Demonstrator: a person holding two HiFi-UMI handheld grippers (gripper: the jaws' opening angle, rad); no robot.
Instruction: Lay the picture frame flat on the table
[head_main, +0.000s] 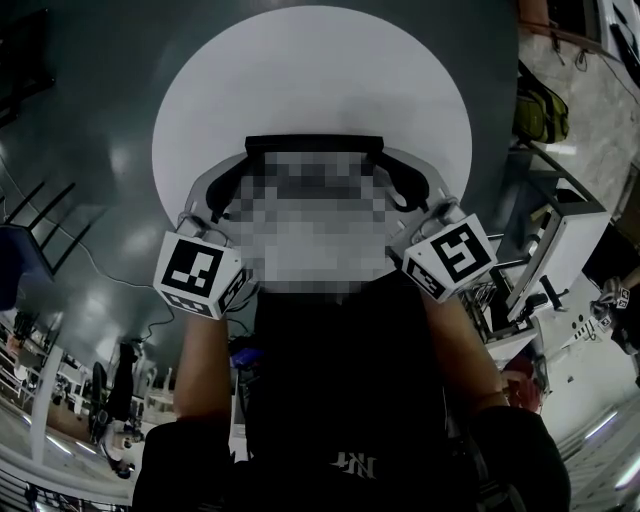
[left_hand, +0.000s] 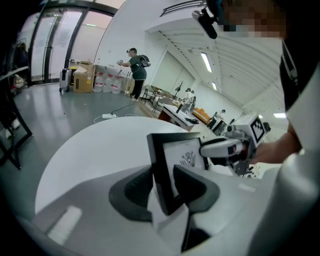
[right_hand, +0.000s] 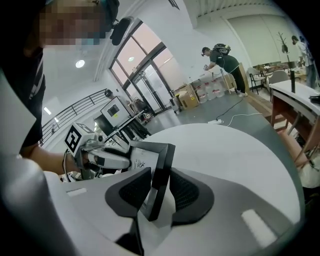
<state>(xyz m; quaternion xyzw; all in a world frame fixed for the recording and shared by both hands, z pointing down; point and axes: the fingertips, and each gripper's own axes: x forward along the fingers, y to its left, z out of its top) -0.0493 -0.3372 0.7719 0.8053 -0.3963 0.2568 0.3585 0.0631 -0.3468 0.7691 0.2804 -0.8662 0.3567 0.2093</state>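
One frame (head_main: 313, 143) stands upright on the one round table (head_main: 310, 70), flanked by two claws. The left claw (left_hand: 162, 176) straddles one side edge with spread jaws, and the right claw (right_hand: 160, 176) straddles the opposite edge (jaws likewise apart, not pinching).

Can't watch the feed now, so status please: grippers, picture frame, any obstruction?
Left gripper and right gripper each straddle a side edge of the picture frame; grip unclear. Frame upright, round table beneath. Nothing seen in the way.
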